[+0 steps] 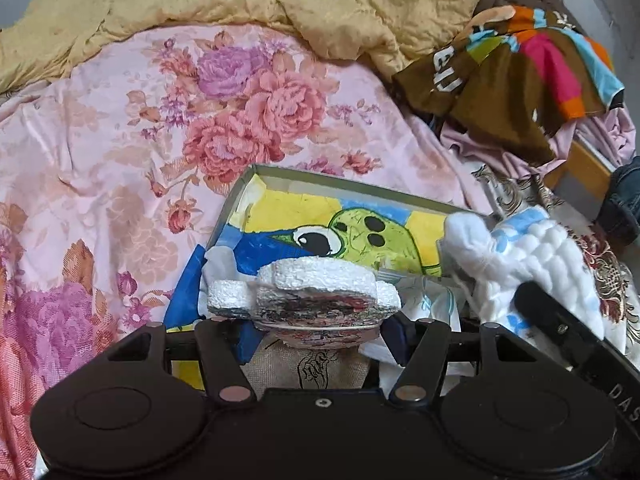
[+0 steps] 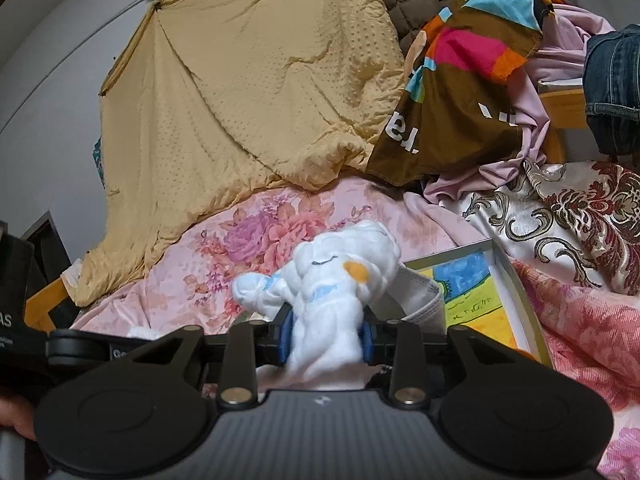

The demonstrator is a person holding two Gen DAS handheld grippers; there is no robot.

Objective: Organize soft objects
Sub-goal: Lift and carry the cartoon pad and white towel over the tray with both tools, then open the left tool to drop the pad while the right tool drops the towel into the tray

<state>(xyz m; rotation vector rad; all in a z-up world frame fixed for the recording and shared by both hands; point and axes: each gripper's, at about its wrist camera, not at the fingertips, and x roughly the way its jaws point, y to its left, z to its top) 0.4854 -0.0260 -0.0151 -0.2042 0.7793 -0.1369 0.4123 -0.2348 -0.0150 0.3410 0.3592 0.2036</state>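
Over a bed spread with a pink floral quilt, both grippers are bringing soft things to a shallow grey-rimmed box whose bottom shows a cartoon print of a green turtle on yellow and blue.

The left gripper holds a white foam piece with a drawn, reddish underside, about half-wide across it; whether the pads press it firmly is hard to tell, as the foam hides them. The piece hangs over the near end of the box, above a beige cloth bag with a small black drawing on it.

The right gripper has its blue pads closed on the narrow lower part of a white plush toy with pale blue patches, a stitched eye and an orange spot; the plush is squeezed between them and bulges above. The left wrist view shows the same toy at the right corner of the box, partly over the rim.

The step in hand looks like placing: both items are being carried to the box and neither is set down yet. Next, each gripper would need to lower its load inside the rim and open. The plush should move further in first, or it may spill over the edge. A yellow dimpled blanket and a heap of clothes lie behind, untouched.
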